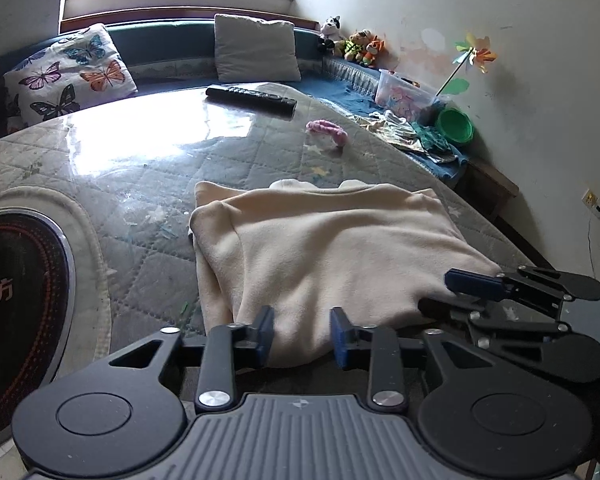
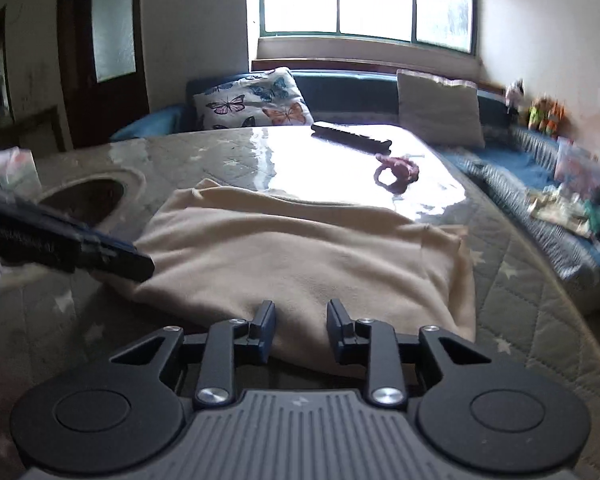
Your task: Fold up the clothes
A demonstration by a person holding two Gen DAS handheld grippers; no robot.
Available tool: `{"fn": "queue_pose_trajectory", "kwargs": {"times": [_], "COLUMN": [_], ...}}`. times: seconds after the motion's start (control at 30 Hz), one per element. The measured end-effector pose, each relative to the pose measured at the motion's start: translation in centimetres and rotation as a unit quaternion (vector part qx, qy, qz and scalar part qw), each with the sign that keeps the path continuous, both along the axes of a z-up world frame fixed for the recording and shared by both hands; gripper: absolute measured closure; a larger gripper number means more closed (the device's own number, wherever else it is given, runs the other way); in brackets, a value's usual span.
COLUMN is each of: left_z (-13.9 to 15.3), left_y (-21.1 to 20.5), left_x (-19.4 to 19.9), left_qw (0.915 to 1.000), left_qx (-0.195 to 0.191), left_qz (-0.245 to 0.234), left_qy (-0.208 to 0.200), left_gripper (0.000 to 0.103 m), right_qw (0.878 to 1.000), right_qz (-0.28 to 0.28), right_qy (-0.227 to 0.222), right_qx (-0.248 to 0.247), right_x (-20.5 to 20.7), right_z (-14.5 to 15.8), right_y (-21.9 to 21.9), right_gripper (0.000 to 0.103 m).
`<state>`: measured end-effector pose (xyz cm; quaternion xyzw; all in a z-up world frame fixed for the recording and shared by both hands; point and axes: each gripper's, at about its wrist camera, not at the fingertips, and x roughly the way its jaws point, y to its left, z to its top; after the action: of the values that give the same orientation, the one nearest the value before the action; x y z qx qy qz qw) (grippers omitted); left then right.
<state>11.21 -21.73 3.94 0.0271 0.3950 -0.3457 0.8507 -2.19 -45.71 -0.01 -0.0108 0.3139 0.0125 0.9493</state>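
I've got the folded cream fleece garment [image 1: 332, 248] lying on the quilted table cover [image 1: 140, 184]. My left gripper [image 1: 302, 334] and right gripper [image 2: 300, 328] sit at its near edge, jaws partly apart w/ fabric between, not pinched.

Only readable text — red characters on the black round cooktop [image 1: 16, 312] set into the table's left edge: "方" is clear, w/ a partly cut-off character before it, perhaps "魔". Right wrist view — faint print on the left gripper [image 2: 112, 254], too blurred to read.
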Motion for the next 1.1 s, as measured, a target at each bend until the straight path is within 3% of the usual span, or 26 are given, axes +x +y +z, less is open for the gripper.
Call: {"fn": "queue_pose_trajectory", "kwargs": {"times": [0.07, 0.13, 0.2, 0.3, 0.37, 0.43, 0.53, 0.67, 1.1], "left_z": [0.2, 0.2, 0.2, 0.2, 0.1, -0.1, -0.4, -0.7, -1.1], "left_y": [0.3, 0.5, 0.8, 1.2, 1.6, 2.1, 2.7, 3.7, 6.7], "left_x": [-0.4, -0.9, -1.4, -2.2, -2.7, -3.0, -3.6, -4.1, -5.6], "left_qw": [1.0, 1.0, 1.0, 0.9998, 0.9996, 0.9996, 0.9993, 0.9991, 0.9981], "left_qx": [-0.005, -0.006, -0.005, 0.006, 0.01, 0.012, 0.017, 0.022, 0.025], "left_qz": [0.003, 0.005, 0.005, 0.011, 0.014, 0.018, 0.024, 0.029, 0.046], "left_qy": [-0.002, -0.004, -0.005, -0.015, -0.021, -0.019, -0.021, -0.021, -0.032], "left_gripper": [0.056, 0.047, 0.041, 0.021, 0.017, 0.009, 0.003, 0.0, 0.0], "right_qw": [1.0, 1.0, 1.0, 0.999, 0.999, 0.999, 0.998, 0.997, 0.994], "right_qz": [0.001, -0.003, -0.008, -0.02, -0.029, -0.04, -0.05, -0.068, -0.106], "right_qy": [-0.007, -0.01, -0.01, -0.01, -0.01, -0.008, -0.001, 0.003, 0.017], "right_qx": [0.004, 0.005, 0.013, 0.026, 0.028, 0.03, 0.037, 0.042, 0.014], "right_x": [-0.5, -0.9, -1.1, -1.6, -2.0, -2.4, -2.8, -3.5, -4.6], "right_z": [0.4, 0.6, 0.5, 0.2, 0.1, -0.1, -0.3, -0.5, -1.0], "right_y": [0.3, 0.7, 0.8, 0.8, 0.9, 1.0, 1.0, 1.2, 3.3], "right_gripper": [0.055, 0.054, 0.043, 0.035, 0.024, 0.021, 0.009, 0.0, 0.0]}}
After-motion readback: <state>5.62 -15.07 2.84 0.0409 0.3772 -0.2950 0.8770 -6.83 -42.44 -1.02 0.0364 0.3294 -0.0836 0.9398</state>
